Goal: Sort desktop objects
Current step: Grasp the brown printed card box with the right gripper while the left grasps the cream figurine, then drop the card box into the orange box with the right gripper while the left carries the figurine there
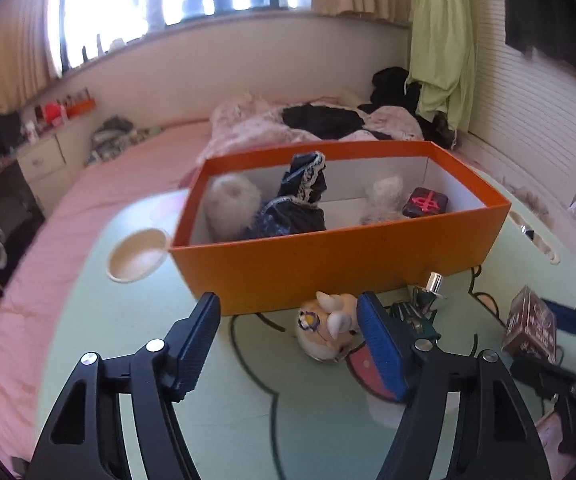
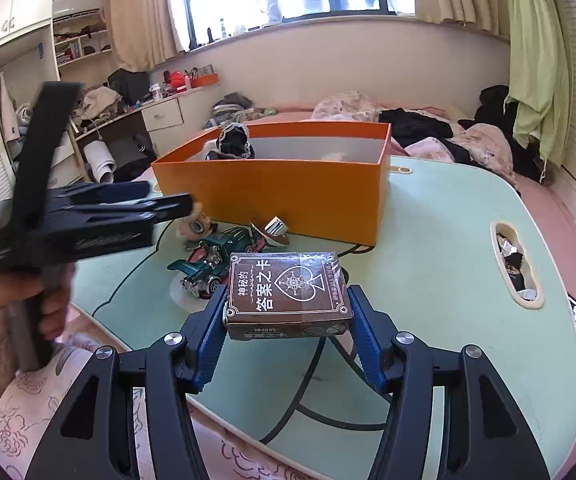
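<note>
Left wrist view, left to right. Pink bed (image 1: 99,184) on the far left, running past the tabletop (image 1: 247,420) edge. Shallow cream dish (image 1: 137,256) sits near the tabletop's left edge, just beside the orange box's (image 1: 328,256) left corner. Bare green surface lies between the dish and the left gripper (image 1: 288,344), whose jaws are spread wide with nothing between them. Orange box stands upright and open-topped in the middle; inside are white fluffy things, a dark lace-trimmed cloth (image 1: 300,196) and a small black case with a pink mark (image 1: 426,202) toward its right end. Just in front of the box's near wall lie a small plush toy (image 1: 328,328), touching or nearly touching the left gripper's right finger, then a green toy car (image 1: 412,316) partly hidden behind that finger, and a silver-capped piece (image 1: 428,288) close to the box wall. Further right, the card box (image 1: 530,330) sits in the right gripper.

Right wrist view. Left gripper (image 2: 159,204), hand-held, hovers at the left over the plush toy area. Green toy car (image 2: 207,260) and a silver-and-red top (image 2: 273,230) lie between it and the orange box (image 2: 271,196). Right gripper (image 2: 288,320) pinches the brown card box (image 2: 288,292) across its sides, near the tabletop's front edge. Right of the box the tabletop (image 2: 428,240) is open up to a slot (image 2: 516,268) near the right edge.
</note>
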`<move>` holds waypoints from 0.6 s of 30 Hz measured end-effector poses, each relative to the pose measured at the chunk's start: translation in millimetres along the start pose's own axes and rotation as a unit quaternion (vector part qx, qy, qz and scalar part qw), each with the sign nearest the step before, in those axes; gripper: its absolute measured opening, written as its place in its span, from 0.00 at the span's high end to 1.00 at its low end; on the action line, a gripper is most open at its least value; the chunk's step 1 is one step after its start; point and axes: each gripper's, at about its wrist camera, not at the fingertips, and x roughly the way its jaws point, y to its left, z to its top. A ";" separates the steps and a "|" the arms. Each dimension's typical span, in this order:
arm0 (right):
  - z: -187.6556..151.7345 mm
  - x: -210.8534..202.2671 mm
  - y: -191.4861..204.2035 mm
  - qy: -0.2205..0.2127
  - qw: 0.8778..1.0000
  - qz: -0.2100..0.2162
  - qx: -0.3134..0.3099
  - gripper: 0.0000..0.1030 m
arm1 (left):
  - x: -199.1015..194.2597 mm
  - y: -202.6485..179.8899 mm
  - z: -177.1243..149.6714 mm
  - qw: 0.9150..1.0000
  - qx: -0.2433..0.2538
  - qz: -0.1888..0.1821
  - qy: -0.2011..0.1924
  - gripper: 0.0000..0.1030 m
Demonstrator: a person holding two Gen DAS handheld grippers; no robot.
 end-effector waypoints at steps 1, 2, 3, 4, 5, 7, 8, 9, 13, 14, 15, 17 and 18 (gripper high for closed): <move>0.2 0.1 -0.8 0.001 1.000 0.001 0.002 0.43 | 7.0 2.1 -2.7 1.000 -0.005 -0.006 0.016 0.50; 0.1 -0.4 -2.0 0.000 1.000 0.002 0.006 0.43 | 12.8 3.8 -6.1 0.999 -0.008 -0.011 0.031 0.53; 2.0 0.5 -3.5 0.001 1.000 0.004 0.011 0.43 | 16.2 4.9 -9.6 0.999 -0.010 -0.018 0.038 0.55; 6.2 4.4 -4.8 0.002 1.000 0.006 0.016 0.43 | 16.2 5.0 -12.3 0.999 -0.009 -0.021 0.033 0.56; 8.3 6.2 -6.8 0.004 1.000 0.009 0.022 0.43 | 15.4 5.1 -14.0 0.999 -0.009 -0.024 0.028 0.61; 11.5 9.9 -7.7 0.008 1.000 0.011 0.026 0.43 | 13.5 6.8 -15.2 0.999 -0.014 -0.034 0.024 0.68; 14.2 12.3 -8.5 0.008 1.000 0.011 0.024 0.43 | 12.4 8.4 -15.9 0.999 -0.019 -0.040 0.022 0.68; 15.6 11.1 -7.7 0.005 1.000 0.011 0.022 0.43 | 10.7 10.6 -17.1 0.998 -0.026 -0.045 0.018 0.68; 33.8 3.0 -5.1 -0.018 0.999 0.028 0.015 0.43 | 4.8 16.9 -23.1 0.998 -0.046 -0.052 0.001 0.68; 43.4 0.3 -5.9 -0.028 0.999 0.034 0.020 0.43 | 4.1 17.5 -23.9 0.997 -0.051 -0.052 -0.004 0.68; 56.8 -2.1 -7.2 -0.038 0.998 0.044 0.028 0.43 | 3.4 18.2 -24.9 0.997 -0.055 -0.052 -0.007 0.68; 83.3 2.5 -8.9 -0.043 0.998 0.044 0.035 0.43 | 4.2 19.7 -25.3 0.997 -0.061 -0.052 -0.012 0.68; 100.7 11.7 -8.6 -0.035 0.999 0.028 0.030 0.43 | 5.2 21.1 -23.1 0.997 -0.063 -0.052 -0.013 0.68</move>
